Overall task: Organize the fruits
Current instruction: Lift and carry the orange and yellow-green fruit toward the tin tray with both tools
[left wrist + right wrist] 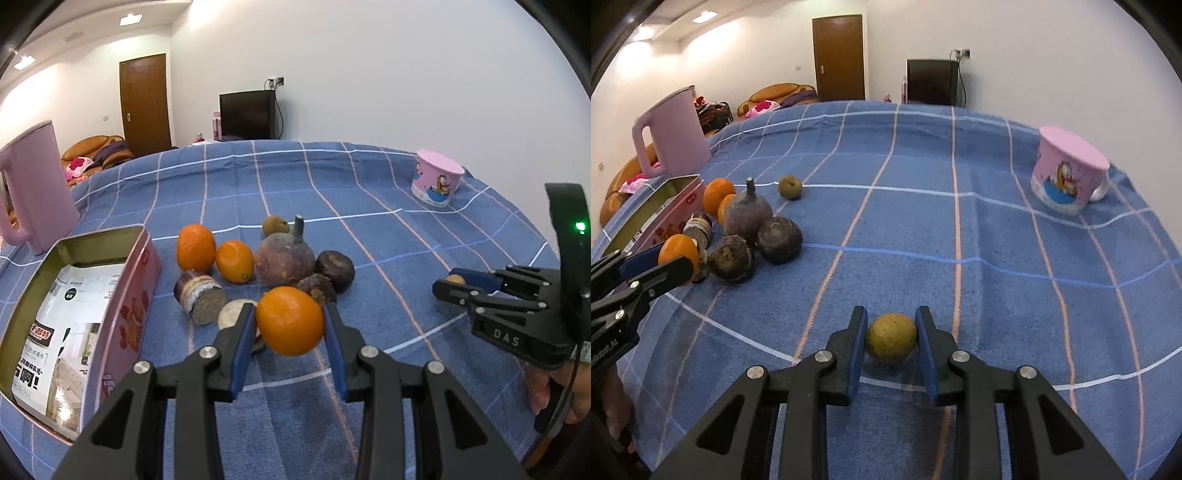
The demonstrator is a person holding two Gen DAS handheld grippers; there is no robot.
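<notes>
My left gripper [290, 314] is shut on an orange [290, 325], held just above the blue checked cloth, in front of the fruit pile. That pile holds two more oranges [195, 247], a big purple mangosteen [284, 260], dark round fruits [334, 269] and a cut brown piece [201, 299]. A small brown fruit [275, 225] lies behind them. To the left stands an open pink tin [136, 295] lined with printed paper. My right gripper [891, 317] is shut on a small yellow-brown fruit [892, 338], low over the cloth and right of the pile.
A pink jug [37, 192] stands behind the tin at the far left. An upturned pink cartoon cup [1067, 173] sits at the far right near the table's edge. Blue cloth [923, 229] stretches between the pile and the cup.
</notes>
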